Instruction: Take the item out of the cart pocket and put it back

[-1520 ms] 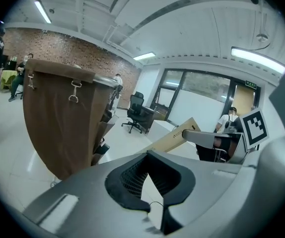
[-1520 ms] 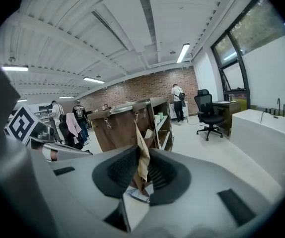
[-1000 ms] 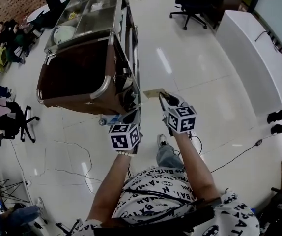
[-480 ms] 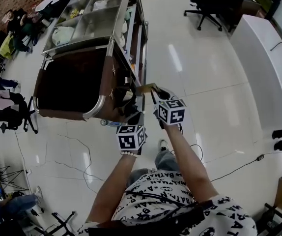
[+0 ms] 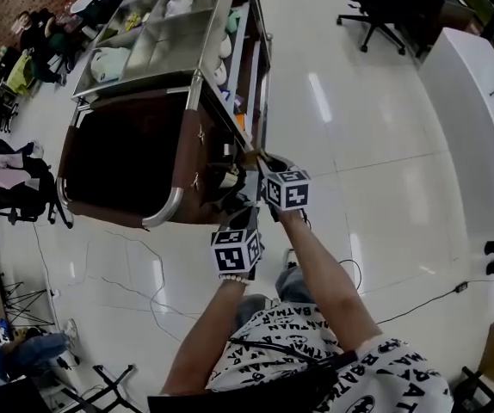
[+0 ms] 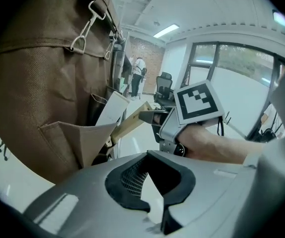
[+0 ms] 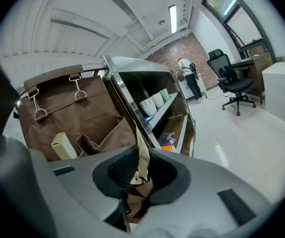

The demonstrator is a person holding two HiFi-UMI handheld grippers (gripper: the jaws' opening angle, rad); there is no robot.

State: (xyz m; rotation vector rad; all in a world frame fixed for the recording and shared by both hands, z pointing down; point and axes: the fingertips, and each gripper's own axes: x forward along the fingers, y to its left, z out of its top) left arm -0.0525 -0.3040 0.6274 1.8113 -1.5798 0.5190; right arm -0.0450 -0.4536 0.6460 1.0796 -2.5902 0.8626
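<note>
The item point(image 7: 142, 157) is a thin, flat piece of tan kraft paper or card. It is matt, with dark print near its lower part that is too small to read. In the right gripper view it stands edge-on, pinched between the dark, mesh-textured pads. The right gripper point(image 6: 150, 117) is clamped on it.

In the left gripper view the item runs as a stiff, straight strip from those jaws towards eight o'clock. Its far end is at the mouth of a pocket point(image 6: 75, 140), just beside a white box point(image 6: 111, 110). I cannot tell whether the tip is inside the pocket.

The pocket is sewn onto a brown woven bag point(image 5: 126, 149). The bag hangs from metal snap hooks point(image 6: 83, 31) at the end of a stainless-steel cart point(image 5: 204, 24). In the head view the cart lies at eleven o'clock from the grippers.

The left gripper point(image 6: 151, 180) has its jaws spread with nothing between them, at five o'clock from the pocket. The floor point(image 5: 385, 188) is pale and glossy.
</note>
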